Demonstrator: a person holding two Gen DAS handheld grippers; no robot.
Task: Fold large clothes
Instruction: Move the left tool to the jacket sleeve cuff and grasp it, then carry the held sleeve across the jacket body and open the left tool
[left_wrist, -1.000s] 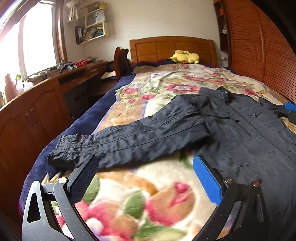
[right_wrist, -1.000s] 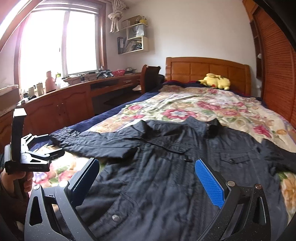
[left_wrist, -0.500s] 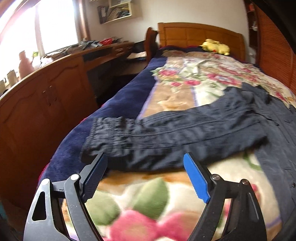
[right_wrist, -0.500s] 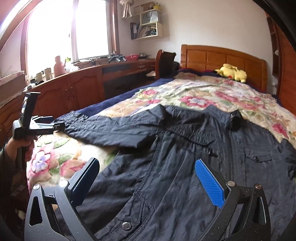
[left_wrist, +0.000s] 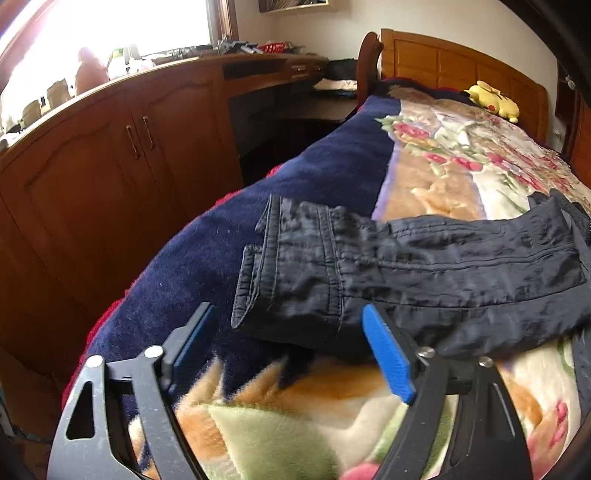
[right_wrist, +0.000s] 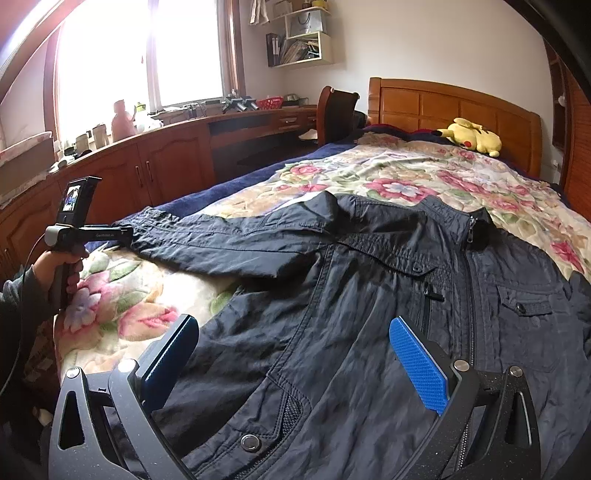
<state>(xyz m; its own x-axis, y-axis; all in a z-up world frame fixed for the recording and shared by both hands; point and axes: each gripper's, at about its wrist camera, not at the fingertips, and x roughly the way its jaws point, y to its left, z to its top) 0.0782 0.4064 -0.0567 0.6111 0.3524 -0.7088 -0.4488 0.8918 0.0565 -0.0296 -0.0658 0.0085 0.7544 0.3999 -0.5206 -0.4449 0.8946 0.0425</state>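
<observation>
1. Dark nylon jacket (right_wrist: 369, 314) lies spread face-up on your floral blanket (right_wrist: 388, 177), one sleeve (left_wrist: 406, 266) stretched toward the navy edge of the bed.
2. Your left gripper (left_wrist: 291, 354) hovers with fingers spread wide just short of the sleeve's cuff (left_wrist: 280, 269), holding nothing.
3. Your right gripper (right_wrist: 295, 365) is likewise spread over the jacket's lower front, empty.
4. Wall shelf (right_wrist: 303, 40) holds books and a bag; titles are unreadable.
5. Window glare washes out the bottles on the cabinet (right_wrist: 147, 162); the jacket's far sleeve runs out of view.
</observation>
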